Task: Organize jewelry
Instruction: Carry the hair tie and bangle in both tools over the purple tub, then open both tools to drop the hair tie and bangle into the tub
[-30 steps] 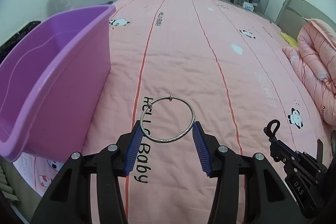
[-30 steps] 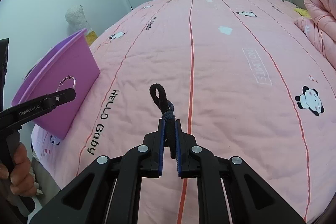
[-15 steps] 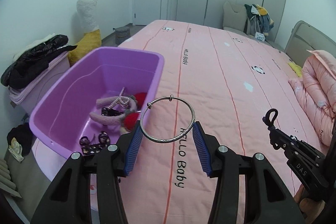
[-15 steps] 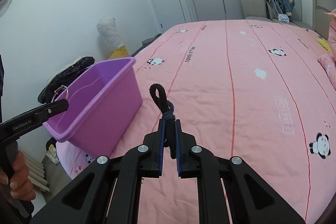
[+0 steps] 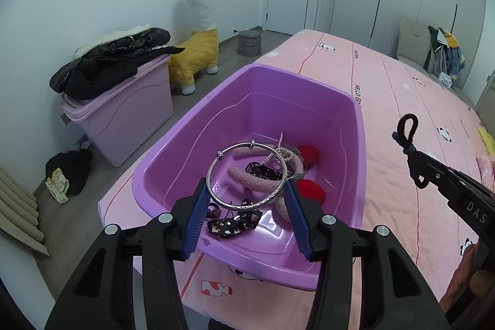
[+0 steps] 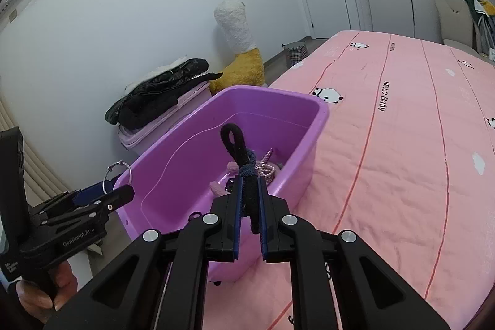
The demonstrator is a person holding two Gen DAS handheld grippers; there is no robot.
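L gripper (image 5: 247,203) w/ silver bangle (image 5: 247,177): I now hold it over purple bin (image 5: 355,126), was over bedspread 1 s ago. R gripper (image 6: 249,203) w/ black hair tie (image 6: 239,150): swung toward bin too; bin contents now visible.

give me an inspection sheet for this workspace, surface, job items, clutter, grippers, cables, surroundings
Surface: pink bedspread with panda prints.
Job's things: purple tub on the bed edge, holding pink headbands, red pompoms, a pearl strand and dark hair clips; silver bangle; black hair tie.
Clutter: nothing seen on the bed near the tub.
Grippers: left gripper clamps the silver bangle above the tub; right gripper pinches the black hair tie.
Cables: nothing seen.
Surroundings: lilac storage bin topped with a black jacket, alpaca plush, white doors.
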